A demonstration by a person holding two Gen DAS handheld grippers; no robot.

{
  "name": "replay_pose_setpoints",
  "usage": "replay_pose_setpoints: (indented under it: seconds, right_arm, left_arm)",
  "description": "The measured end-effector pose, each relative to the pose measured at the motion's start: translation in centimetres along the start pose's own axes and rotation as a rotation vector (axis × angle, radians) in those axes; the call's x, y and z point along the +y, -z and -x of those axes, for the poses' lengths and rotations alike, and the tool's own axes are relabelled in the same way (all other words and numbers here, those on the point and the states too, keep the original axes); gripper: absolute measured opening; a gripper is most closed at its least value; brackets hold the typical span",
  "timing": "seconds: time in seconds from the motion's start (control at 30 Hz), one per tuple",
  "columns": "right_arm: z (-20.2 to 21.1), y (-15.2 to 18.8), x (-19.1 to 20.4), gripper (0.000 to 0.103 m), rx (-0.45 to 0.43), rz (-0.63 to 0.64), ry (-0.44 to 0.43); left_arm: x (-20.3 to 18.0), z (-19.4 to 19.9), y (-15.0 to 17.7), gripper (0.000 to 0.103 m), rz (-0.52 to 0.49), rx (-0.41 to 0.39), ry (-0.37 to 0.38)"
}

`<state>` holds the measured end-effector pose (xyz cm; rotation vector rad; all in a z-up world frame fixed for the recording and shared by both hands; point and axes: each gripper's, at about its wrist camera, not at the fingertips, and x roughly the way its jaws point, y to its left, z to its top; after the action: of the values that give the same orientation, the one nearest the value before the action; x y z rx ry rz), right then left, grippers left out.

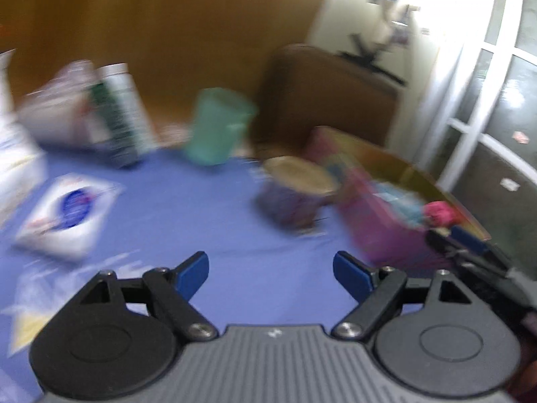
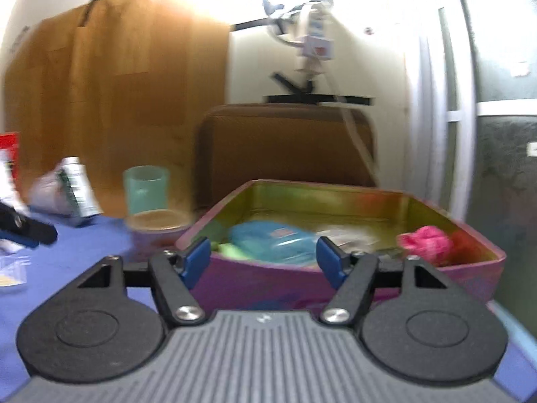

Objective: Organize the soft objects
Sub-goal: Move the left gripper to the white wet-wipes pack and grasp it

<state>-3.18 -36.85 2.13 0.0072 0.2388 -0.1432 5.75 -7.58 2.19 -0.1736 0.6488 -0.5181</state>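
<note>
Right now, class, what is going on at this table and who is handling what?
A person holds two grippers above a blue tablecloth, sorting soft things into a pink tin box. Both the left gripper and the right gripper are open and hold nothing. A teal soft pack and a pink fluffy item already lie in the box. A white packet lies on the cloth.

A pink-and-purple tin box stands open on the blue cloth, its inside gold-green. In it lies a blue-green soft packet toward the left, a scrap of bright green just beside its near-left edge. A crumpled pink soft thing sits in the box's right corner, well apart from the packet. Motion blur hides finer detail.
</note>
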Motion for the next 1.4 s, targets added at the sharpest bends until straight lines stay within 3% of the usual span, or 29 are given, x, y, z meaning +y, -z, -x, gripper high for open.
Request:
replay_pose_setpoints:
  seconds: [0.17, 0.23, 0.33, 0.43, 0.53, 0.57, 0.63, 0.67, 0.73, 0.77, 0.83, 0.9, 1.0, 1.2, 1.4]
  right_arm:
    - [-1.3, -0.4, 6.2, 0.067, 0.091, 0.043, -0.223]
    - [-2.8, -0.7, 8.9, 0.067, 0.147, 0.042, -0.327]
    - [-4.2, -0.7, 13.8, 0.067, 0.205, 0.087, -0.450]
    - [-6.3, -1.3, 19.3, 0.067, 0.238, 0.134, -0.540]
    - [-9.3, -2.1, 24.2, 0.069, 0.284, 0.146, -0.580]
    - [-10.3, -2.2, 25.7, 0.074, 0.296, 0.150, -0.576]
    - [-12.3, -2.4, 28.0, 0.079, 0.328, 0.134, -0.548]
    - [-13.4, -2.4, 28.9, 0.080, 0.355, 0.117, -0.533]
    - [-15.4, -2.0, 30.1, 0.087, 0.420, 0.101, -0.499]
    - [-16.0, -1.7, 30.3, 0.090, 0.441, 0.102, -0.492]
    - [-16.4, -1.8, 30.0, 0.084, 0.463, 0.076, -0.502]
    - [-15.7, -1.9, 29.2, 0.067, 0.465, 0.077, -0.510]
    - [-14.6, -2.0, 26.9, 0.053, 0.479, 0.029, -0.523]
    - [-9.3, -0.8, 19.7, 0.048, 0.492, -0.073, -0.546]
    - [-2.1, 0.6, 11.5, 0.048, 0.475, -0.083, -0.536]
  left_arm:
    - [7.0, 4.6, 1.9, 0.083, 0.032, -0.053, -0.197]
    - [9.3, 5.8, 1.8, 0.083, 0.070, -0.077, -0.237]
    - [12.4, 7.5, 2.2, 0.083, 0.161, -0.131, -0.251]
    - [14.3, 8.5, 2.5, 0.080, 0.271, -0.188, -0.200]
    - [15.1, 9.2, 2.7, 0.080, 0.311, -0.230, -0.178]
    - [15.2, 9.5, 2.8, 0.072, 0.317, -0.252, -0.172]
    - [15.7, 9.7, 2.8, 0.071, 0.360, -0.274, -0.205]
    - [16.3, 9.7, 2.8, 0.071, 0.382, -0.277, -0.150]
    - [16.6, 9.6, 2.9, 0.071, 0.403, -0.279, -0.138]
    - [16.6, 9.6, 2.9, 0.071, 0.405, -0.280, -0.140]
    - [16.4, 9.6, 2.9, 0.071, 0.392, -0.278, -0.129]
    - [16.1, 9.6, 2.9, 0.071, 0.378, -0.271, -0.130]
    - [15.8, 9.5, 2.9, 0.071, 0.361, -0.271, -0.138]
    - [14.8, 9.4, 2.9, 0.071, 0.317, -0.229, -0.125]
    - [11.1, 7.5, 2.4, 0.071, 0.193, -0.102, -0.051]
